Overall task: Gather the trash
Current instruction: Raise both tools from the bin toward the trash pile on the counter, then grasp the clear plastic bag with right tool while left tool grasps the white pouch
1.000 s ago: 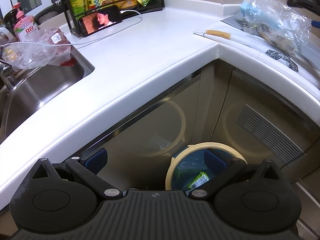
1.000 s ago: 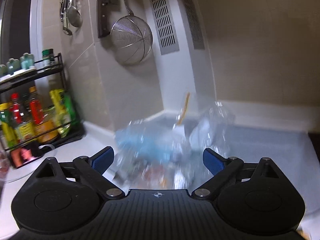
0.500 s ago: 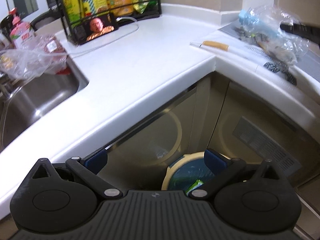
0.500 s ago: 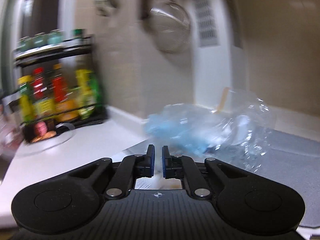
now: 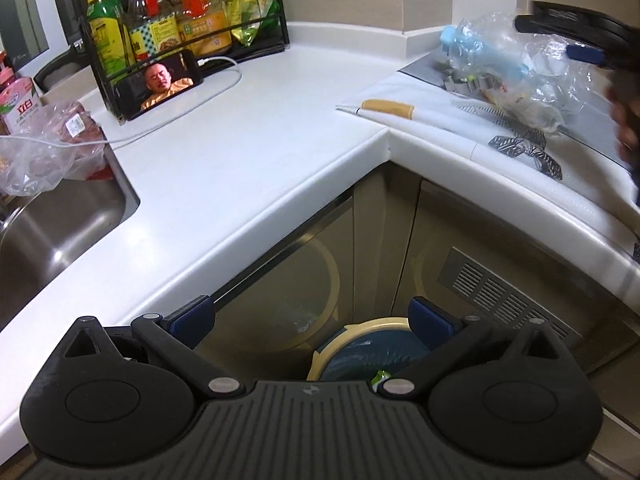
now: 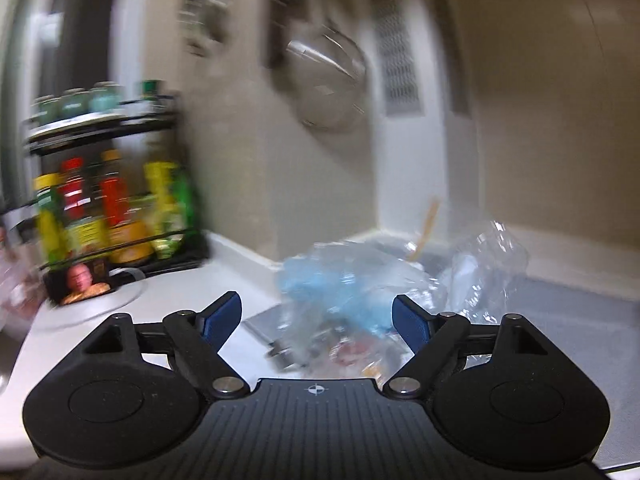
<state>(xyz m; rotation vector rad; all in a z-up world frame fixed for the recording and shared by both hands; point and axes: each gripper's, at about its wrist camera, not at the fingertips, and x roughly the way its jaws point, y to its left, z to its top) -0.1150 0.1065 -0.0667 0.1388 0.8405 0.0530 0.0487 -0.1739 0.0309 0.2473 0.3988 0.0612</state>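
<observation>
- Below the white L-shaped countertop [image 5: 224, 160], at its inner corner, the left gripper [image 5: 312, 318] hangs with its blue-padded fingers spread wide and nothing between them.
- Under it, on the floor against the beige cabinet doors [image 5: 280, 280], stands a round bin with a cream rim and dark blue liner [image 5: 360, 350]; a scrap of green wrapper [image 5: 378, 378] shows inside, mostly hidden by the gripper body.
- The counter's rounded front edge runs diagonally above the left gripper, and the space between that edge and the bin is open.
- Over on the grey mat [image 6: 568, 320], close to the wall corner, lies the trash: a crumpled clear plastic bag with a pale blue piece inside [image 6: 352, 280].
- The right gripper [image 6: 318, 316] is opened wide, its blue pads on either side of the bag's near end; blur hides whether either pad touches the plastic.
- A white knife with a tan handle [image 5: 404, 110] lies near the counter edge, just beside the bag.
- A steel sink [image 5: 52, 232] cuts into the counter at left, a second clear bag [image 5: 44, 152] at its rim; a black rack of bottles [image 5: 168, 32] and a phone [image 5: 160, 82] stand at the back.
- Half a second ago the right gripper's fingers were nearly together; they now stand far apart, while the left gripper has stayed wide.
</observation>
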